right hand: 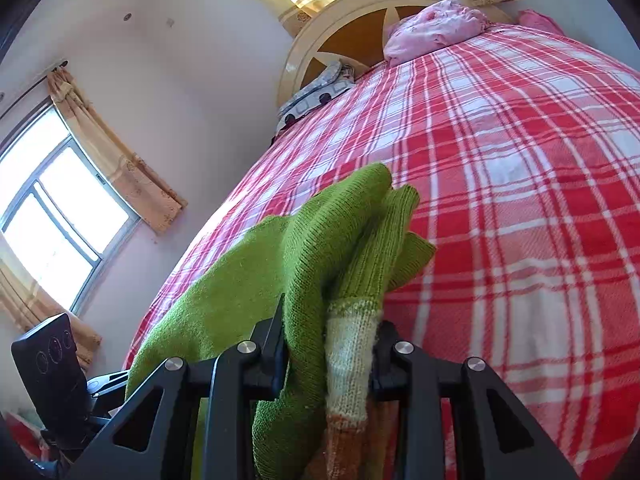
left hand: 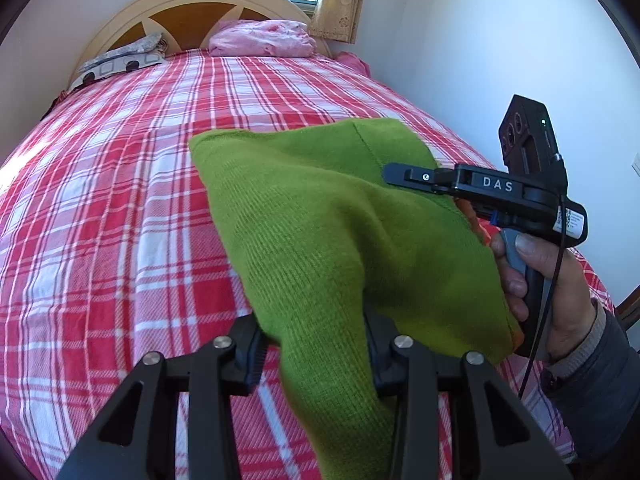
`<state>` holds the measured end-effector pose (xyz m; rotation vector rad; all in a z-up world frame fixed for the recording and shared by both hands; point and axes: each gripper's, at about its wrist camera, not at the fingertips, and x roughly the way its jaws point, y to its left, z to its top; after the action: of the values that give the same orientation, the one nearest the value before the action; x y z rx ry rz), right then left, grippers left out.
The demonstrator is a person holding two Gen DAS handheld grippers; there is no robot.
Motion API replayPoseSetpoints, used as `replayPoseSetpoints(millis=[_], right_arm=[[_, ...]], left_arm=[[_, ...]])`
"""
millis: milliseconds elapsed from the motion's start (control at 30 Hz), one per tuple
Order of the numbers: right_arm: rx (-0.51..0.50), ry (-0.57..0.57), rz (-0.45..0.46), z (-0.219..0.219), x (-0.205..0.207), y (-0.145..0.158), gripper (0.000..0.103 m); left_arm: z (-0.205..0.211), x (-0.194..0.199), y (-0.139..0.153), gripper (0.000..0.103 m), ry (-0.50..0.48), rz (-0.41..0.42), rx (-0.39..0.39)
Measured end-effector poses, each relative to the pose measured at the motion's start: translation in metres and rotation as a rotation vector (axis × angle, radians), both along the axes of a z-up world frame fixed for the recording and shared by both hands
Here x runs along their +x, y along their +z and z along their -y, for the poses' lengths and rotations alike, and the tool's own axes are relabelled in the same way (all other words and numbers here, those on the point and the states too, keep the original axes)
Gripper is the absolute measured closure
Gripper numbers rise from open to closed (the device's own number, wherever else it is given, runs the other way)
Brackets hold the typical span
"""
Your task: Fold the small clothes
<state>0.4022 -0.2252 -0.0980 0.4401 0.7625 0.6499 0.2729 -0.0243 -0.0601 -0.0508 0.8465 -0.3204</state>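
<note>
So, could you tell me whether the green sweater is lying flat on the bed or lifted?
Lifted: both grippers hold the sweater bunched between their fingers, and it hangs draped above the bed.

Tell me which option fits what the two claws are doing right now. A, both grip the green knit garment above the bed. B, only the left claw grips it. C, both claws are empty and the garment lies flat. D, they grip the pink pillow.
A: the left claw and the right claw each pinch the green knit garment, lifted over the plaid bed.
</note>
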Motion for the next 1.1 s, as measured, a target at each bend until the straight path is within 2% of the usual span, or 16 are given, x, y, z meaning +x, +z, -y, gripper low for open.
replayPoseSetpoints(millis=[567,1100], right_arm=[[0.017,0.141,0.035,-0.092,-0.036,0.017,0.072],[0.019,0.257,0.042,-0.17,-0.052,0.025,0.072]], left_arm=[[-0.065,-0.057,0.012,0.063,0.111,0.056,-0.006],[-0.119,-0.092,0.018,0.063,0.177,0.08,0.048]])
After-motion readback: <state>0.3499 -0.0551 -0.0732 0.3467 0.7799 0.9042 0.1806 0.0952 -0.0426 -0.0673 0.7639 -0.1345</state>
